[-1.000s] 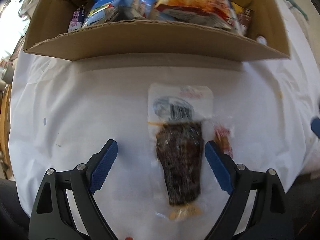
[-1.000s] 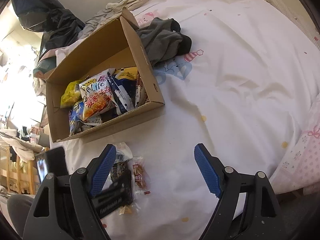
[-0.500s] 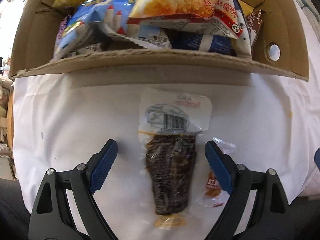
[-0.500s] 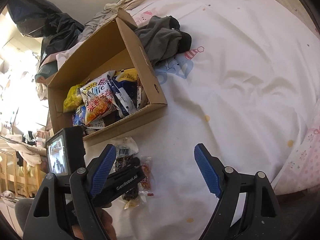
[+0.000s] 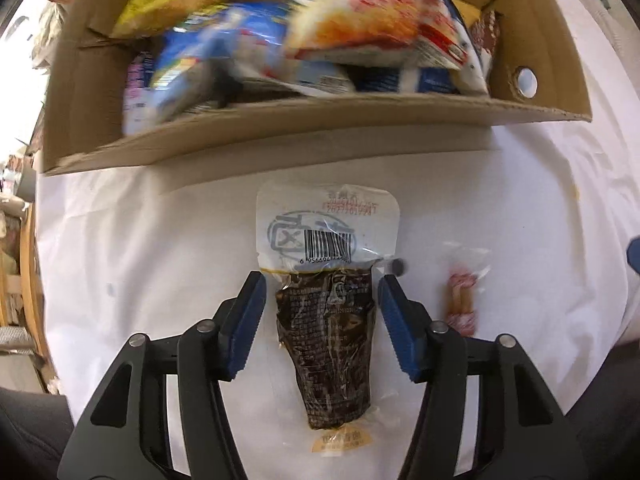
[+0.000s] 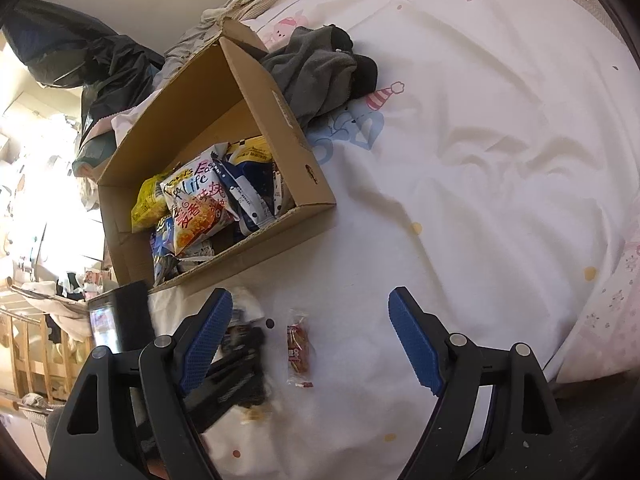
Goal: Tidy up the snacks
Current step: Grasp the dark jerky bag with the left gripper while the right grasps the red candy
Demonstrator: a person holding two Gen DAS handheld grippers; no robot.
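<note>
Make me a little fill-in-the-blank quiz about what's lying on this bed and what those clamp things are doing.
1. The bags of snacks are piled inside a ____ box.
2. The dark vacuum-sealed snack pack lies between the blue pads of the ____ hand-held gripper.
3. The small red-and-white wrapped snack lies on the white sheet, ____ the box.
4. Nothing lies between the fingers of the ____ hand-held gripper.

Missing words: cardboard; left; outside; right

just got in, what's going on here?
A person is sorting snacks on a bed. The left gripper straddles a dark vacuum-packed snack on the sheet; its jaws have just been closing, pads not yet touching. The right gripper hovers open. The cardboard box already holds several bags.
</note>
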